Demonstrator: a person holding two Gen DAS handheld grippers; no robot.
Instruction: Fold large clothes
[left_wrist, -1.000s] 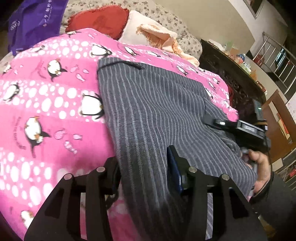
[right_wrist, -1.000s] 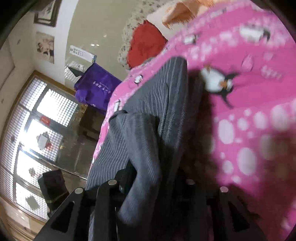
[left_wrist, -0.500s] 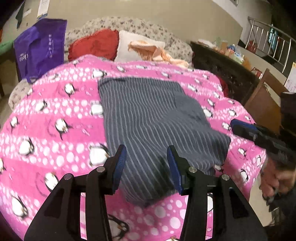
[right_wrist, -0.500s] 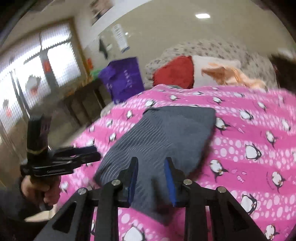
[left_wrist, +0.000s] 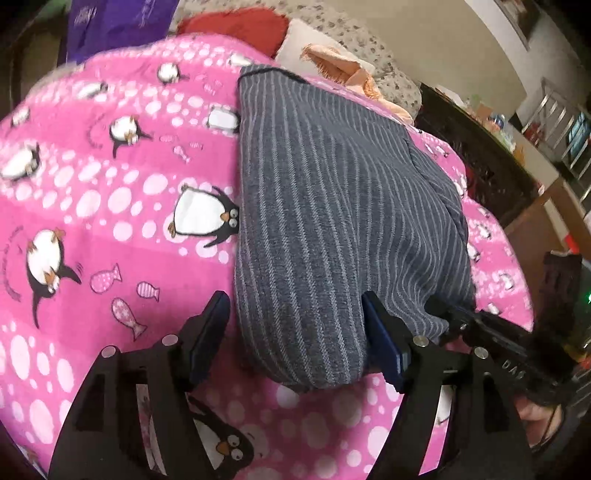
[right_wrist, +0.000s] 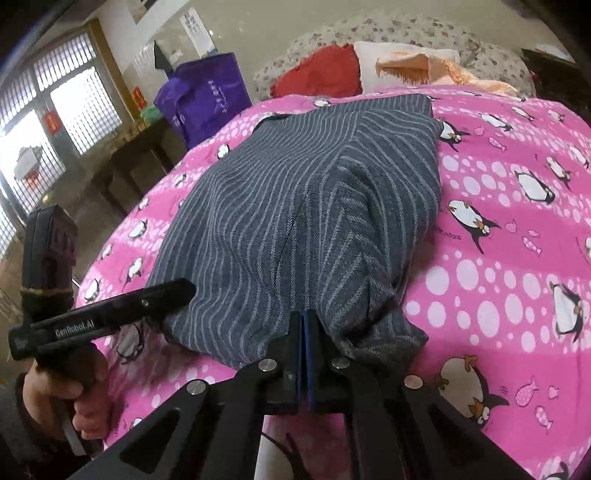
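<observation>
garment: grey striped garment (left_wrist: 340, 221) folded into a compact stack on the pink penguin blanket (left_wrist: 110, 206) of the bed | left tool (left_wrist: 295, 339): opening, straddling near edge, not pinching | right tool (right_wrist: 303, 347): pressed together, empty | progress: folds look mostly done, maybe tidying left

Barred windows (right_wrist: 55, 122) glow behind a dark wooden table (right_wrist: 136, 162) beside a beige wall (right_wrist: 280, 33).
</observation>
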